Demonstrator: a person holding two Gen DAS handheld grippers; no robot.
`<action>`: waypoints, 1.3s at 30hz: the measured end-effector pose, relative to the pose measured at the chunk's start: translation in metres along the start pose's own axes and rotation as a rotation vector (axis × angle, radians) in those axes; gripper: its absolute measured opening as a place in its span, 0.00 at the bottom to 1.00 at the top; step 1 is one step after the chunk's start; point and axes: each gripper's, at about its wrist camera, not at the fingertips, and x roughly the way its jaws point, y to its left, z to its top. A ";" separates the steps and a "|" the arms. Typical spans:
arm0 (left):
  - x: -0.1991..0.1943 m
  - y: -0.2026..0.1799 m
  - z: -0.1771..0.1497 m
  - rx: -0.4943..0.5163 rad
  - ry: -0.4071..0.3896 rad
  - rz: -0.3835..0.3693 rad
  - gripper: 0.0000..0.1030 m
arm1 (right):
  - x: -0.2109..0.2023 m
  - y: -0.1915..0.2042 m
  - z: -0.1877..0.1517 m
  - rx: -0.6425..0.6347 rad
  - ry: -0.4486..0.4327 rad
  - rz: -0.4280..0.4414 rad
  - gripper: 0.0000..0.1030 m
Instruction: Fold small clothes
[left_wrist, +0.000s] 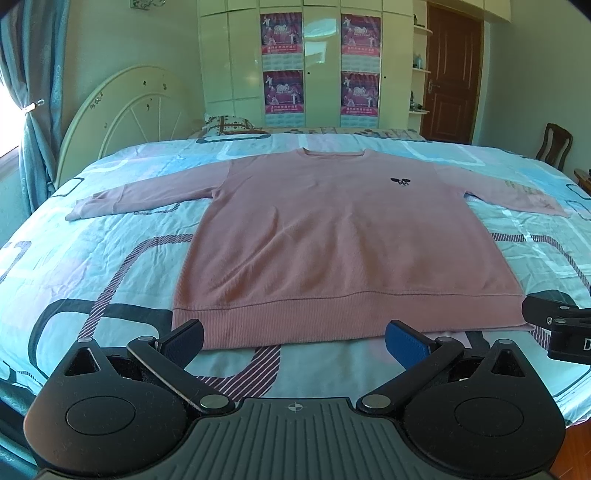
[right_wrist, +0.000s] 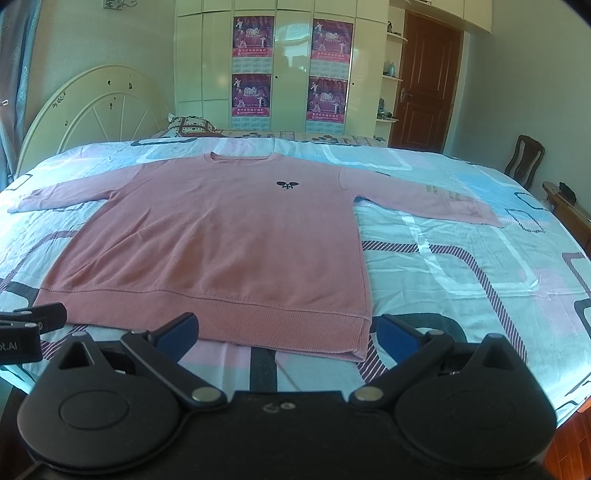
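In the left wrist view the right gripper (left_wrist: 532, 314) is cut off by the right edge, so its fingers' spread cannot be told. In the right wrist view the left gripper (right_wrist: 55, 314) is cut off by the left edge likewise. The small dark emblem (right_wrist: 287, 185) on the pink sweatshirt (right_wrist: 207, 240) is too small to make out, as is the pale print on its sleeve (right_wrist: 448, 197). The wardrobe posters' (left_wrist: 281, 35) lettering is illegible. The curtain (left_wrist: 27, 122) runs past the frame's left edge.

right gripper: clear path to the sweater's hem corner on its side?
Probably yes. The right gripper is open just short of the pink sweater's hem, with only bare bedsheet between and nothing blocking.
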 end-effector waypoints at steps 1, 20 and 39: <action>0.000 0.000 0.000 -0.001 -0.001 0.001 1.00 | 0.000 0.000 0.000 0.000 0.000 0.000 1.00; 0.001 0.000 0.000 0.000 0.002 -0.003 1.00 | 0.001 0.000 -0.001 0.001 0.001 -0.001 1.00; 0.026 0.029 0.018 -0.083 0.011 -0.012 1.00 | 0.016 0.009 0.013 0.029 -0.007 -0.029 1.00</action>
